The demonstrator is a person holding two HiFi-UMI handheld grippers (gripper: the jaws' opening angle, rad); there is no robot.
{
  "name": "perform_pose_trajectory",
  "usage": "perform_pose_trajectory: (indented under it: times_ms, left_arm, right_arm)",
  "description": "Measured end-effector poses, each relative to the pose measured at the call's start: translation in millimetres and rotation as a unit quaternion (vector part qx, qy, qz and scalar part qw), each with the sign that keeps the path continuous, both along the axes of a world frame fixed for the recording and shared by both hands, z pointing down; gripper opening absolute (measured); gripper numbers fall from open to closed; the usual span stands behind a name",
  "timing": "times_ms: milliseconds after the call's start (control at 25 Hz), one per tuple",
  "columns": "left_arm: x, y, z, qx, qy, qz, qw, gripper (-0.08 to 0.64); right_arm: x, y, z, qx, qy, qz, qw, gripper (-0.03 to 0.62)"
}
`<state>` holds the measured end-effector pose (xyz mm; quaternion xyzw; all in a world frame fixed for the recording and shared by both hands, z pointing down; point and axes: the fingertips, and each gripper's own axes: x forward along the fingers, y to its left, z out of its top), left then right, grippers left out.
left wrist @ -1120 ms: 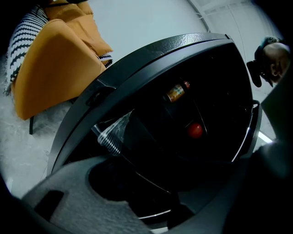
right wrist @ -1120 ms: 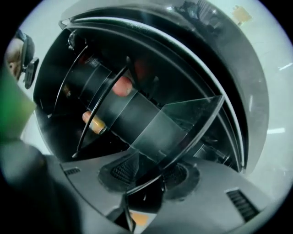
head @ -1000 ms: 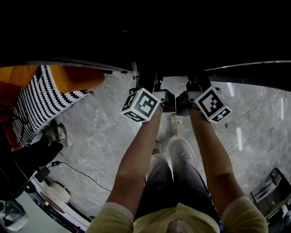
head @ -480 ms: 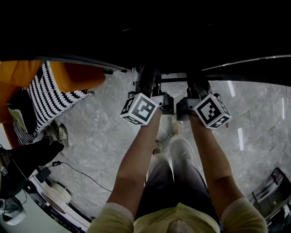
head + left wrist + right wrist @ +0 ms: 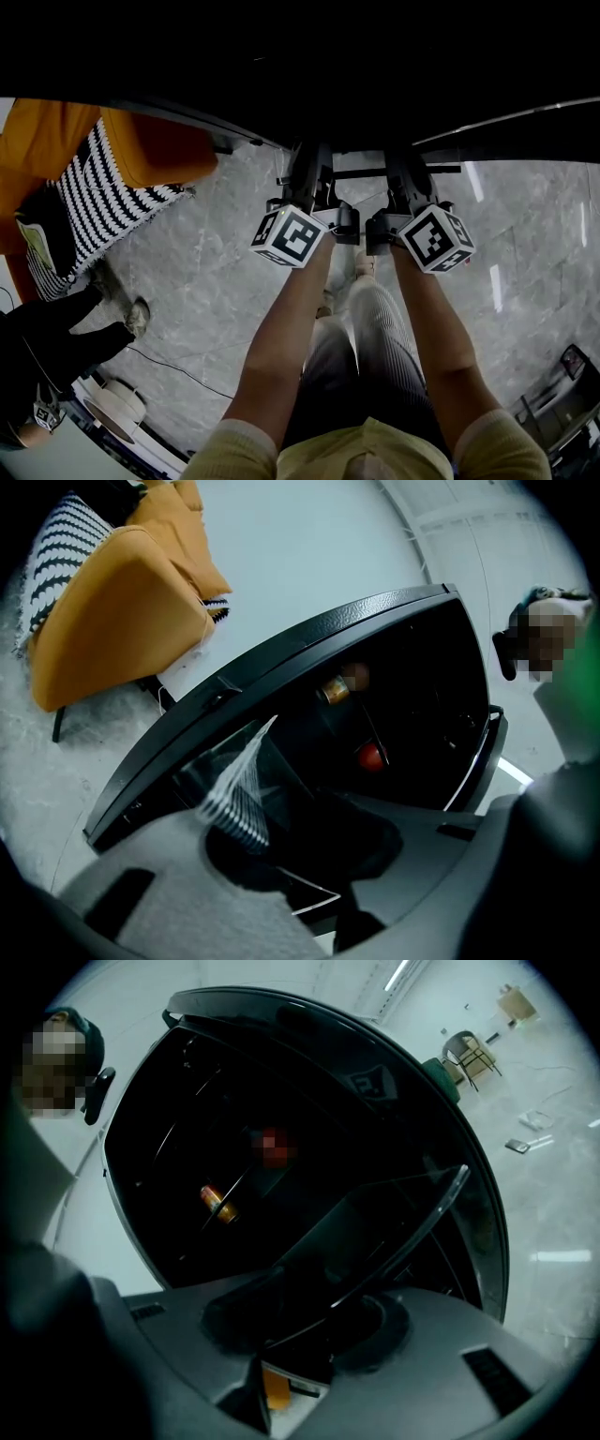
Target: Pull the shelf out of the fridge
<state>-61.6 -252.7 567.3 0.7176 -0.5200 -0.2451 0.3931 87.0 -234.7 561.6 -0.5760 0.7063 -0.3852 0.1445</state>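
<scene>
The glass shelf (image 5: 394,172) sticks out of the dark fridge (image 5: 375,84), with its front bar between my two hands. My left gripper (image 5: 309,161) has just been closing, and the shelf's clear plate (image 5: 239,771) runs in between its jaws. The left gripper (image 5: 309,878) looks shut on that edge. My right gripper (image 5: 409,165) holds the other end of the bar. In the right gripper view the shelf (image 5: 375,1232) slants out of the fridge (image 5: 234,1072) and ends between the jaws of the right gripper (image 5: 319,1335), which are closed on it.
Inside the fridge (image 5: 422,686) sit a red item (image 5: 372,756) and an orange can (image 5: 335,688). An orange armchair (image 5: 150,150) with a striped cushion (image 5: 84,211) stands at the left. Another person's foot (image 5: 131,314) and a cable (image 5: 178,361) are on the marble floor. A chair (image 5: 469,1054) stands far right.
Both grippers have drawn back toward me, and the shelf's front bar has come out of the dark fridge with them. The foot at the left has shifted.
</scene>
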Motion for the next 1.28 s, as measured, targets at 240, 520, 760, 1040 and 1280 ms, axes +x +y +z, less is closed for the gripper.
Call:
perform_pose_trajectory:
  times_ms: [240, 520, 760, 1040, 1280]
  left_arm:
    - [0.4, 5.8, 1.9, -0.007, 0.004, 0.005, 1.0000, 0.106]
    - [-1.1, 17.9, -2.1, -0.009, 0.011, 0.010, 0.9998, 0.103]
    - [-1.5, 30.2, -16.7, 0.002, 0.013, 0.011, 0.9998, 0.103]
    - [1.4, 48.0, -32.2, 0.007, 0.012, 0.017, 0.9998, 0.101]
    - [3.2, 67.3, -47.3, 0.007, 0.008, 0.023, 0.9997, 0.103]
  right_arm:
    - [0.2, 6.8, 0.3, 0.005, 0.005, 0.002, 1.000, 0.153]
    - [-1.6, 20.1, -3.8, 0.009, 0.005, 0.004, 1.000, 0.153]
    - [-2.2, 32.3, -17.5, 0.022, 0.004, 0.002, 1.000, 0.153]
    - [0.5, 51.7, -31.7, 0.027, 0.000, 0.007, 1.000, 0.153]
    - [1.8, 71.2, -47.1, 0.027, -0.002, 0.006, 1.000, 0.153]
